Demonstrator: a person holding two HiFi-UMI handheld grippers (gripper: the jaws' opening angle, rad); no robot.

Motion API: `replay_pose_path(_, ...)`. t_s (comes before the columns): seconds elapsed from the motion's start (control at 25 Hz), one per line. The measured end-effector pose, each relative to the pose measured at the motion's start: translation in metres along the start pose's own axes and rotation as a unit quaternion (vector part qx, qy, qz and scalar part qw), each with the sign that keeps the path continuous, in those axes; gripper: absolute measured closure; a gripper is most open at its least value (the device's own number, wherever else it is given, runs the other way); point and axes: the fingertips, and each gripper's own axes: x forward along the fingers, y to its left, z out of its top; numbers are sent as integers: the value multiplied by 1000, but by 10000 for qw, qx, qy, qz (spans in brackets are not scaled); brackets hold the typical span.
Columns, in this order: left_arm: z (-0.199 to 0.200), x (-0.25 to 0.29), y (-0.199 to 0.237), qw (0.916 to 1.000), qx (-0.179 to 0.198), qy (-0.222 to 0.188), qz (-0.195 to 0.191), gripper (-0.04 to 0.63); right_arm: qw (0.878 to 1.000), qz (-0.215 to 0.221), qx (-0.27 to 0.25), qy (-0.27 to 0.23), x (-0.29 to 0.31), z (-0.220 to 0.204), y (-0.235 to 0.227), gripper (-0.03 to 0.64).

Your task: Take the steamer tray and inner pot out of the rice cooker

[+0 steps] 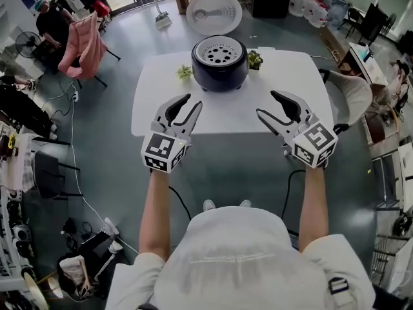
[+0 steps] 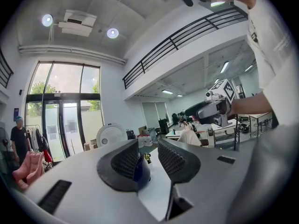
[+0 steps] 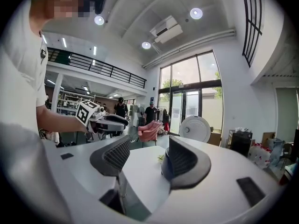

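left gripper (image 1: 192, 102) and right gripper (image 1: 266, 103) hover mid-frame, jaws spread and empty, below the open rice cooker (image 1: 220, 66) at upper centre, steamer tray (image 1: 220, 49) seemingly seated inside.

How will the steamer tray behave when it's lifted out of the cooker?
The steamer tray looks like a thin perforated dish: probably stiff and light. It sits inside the rice cooker mouth, so little rim shows; it may tilt if pinched on one side. Round and shallow, likely stable set flat on the table.
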Motion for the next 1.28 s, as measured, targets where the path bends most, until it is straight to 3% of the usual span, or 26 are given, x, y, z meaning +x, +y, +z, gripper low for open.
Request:
replay_pose_path(0.2,-3,7,-15,9999,-1,162,51,453,9995,286,68,110,-6,-12,-3,308)
replay_pose_path(0.48,-5,10,-37,9989,1,361,294,453,9977,598,320,-65,-20,-21,-15,307)
replay_pose_path(0.72,-17,6,-39,9974,-111,549,450,453,9964,724,420,91,-15,-39,-21,312)
replay_pose_path(0.88,-22,17,-27,9972,-174,534,492,453,9950,685,730,-59,-7,-42,-32,370)
replay_pose_path(1.04,-36,43,-7,9979,-238,497,335,453,9951,668,725,-102,10,-44,-46,324)
replay_pose_path(1.28,-59,105,55,9988,-343,350,9,453,9951,177,964,-129,54,-38,-96,348)
